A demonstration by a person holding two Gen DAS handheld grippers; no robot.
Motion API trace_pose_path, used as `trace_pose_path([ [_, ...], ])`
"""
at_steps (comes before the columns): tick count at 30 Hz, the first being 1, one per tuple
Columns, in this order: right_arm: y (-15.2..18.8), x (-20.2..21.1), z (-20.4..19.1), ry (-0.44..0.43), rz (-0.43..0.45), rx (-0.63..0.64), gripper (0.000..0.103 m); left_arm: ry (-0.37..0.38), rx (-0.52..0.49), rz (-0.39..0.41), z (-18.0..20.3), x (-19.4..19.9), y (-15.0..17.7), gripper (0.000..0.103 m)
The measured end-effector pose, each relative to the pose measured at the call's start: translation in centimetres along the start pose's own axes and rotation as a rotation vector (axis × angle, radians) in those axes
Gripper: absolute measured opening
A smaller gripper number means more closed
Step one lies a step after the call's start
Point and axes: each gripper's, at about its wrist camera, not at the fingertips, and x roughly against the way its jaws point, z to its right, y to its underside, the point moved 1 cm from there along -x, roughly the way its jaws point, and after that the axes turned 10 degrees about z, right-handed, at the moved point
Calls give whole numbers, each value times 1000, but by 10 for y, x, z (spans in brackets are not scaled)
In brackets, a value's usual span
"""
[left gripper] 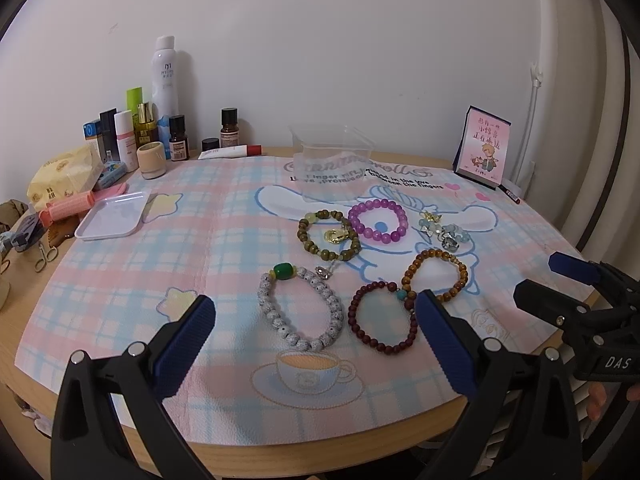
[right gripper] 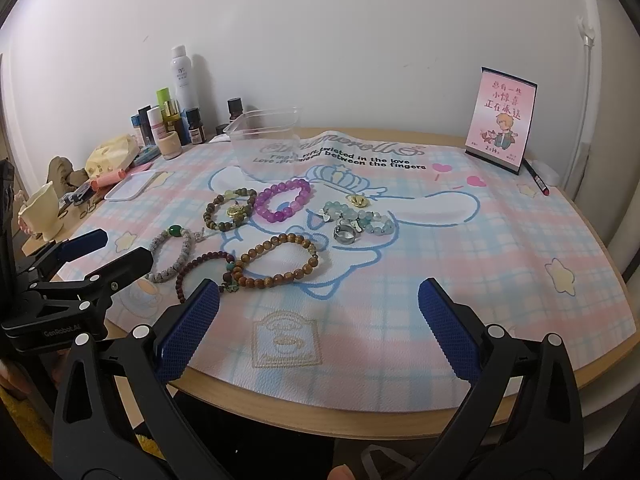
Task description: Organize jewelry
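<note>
Several bead bracelets lie on the plaid mat: a grey one with a green bead, a dark red one, a brown one, an olive one, a purple one and a pale blue one with rings. A clear plastic box stands behind them. My left gripper is open above the near bracelets. My right gripper is open over bare mat.
Cosmetic bottles line the back left wall. A white tray, pink rollers and small scissors lie at the left. A pink calendar card stands at the back right, with a red pen beside it.
</note>
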Motion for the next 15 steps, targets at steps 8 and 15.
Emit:
trace_pose_path([
  [8,-4,-7,3,-12,-11,-28,95,10,18,-3,-6,-8,-4,98],
  [15,-18,-23,11,-27,-36,-59,95,71,12,-6,-14,-23,-24,98],
])
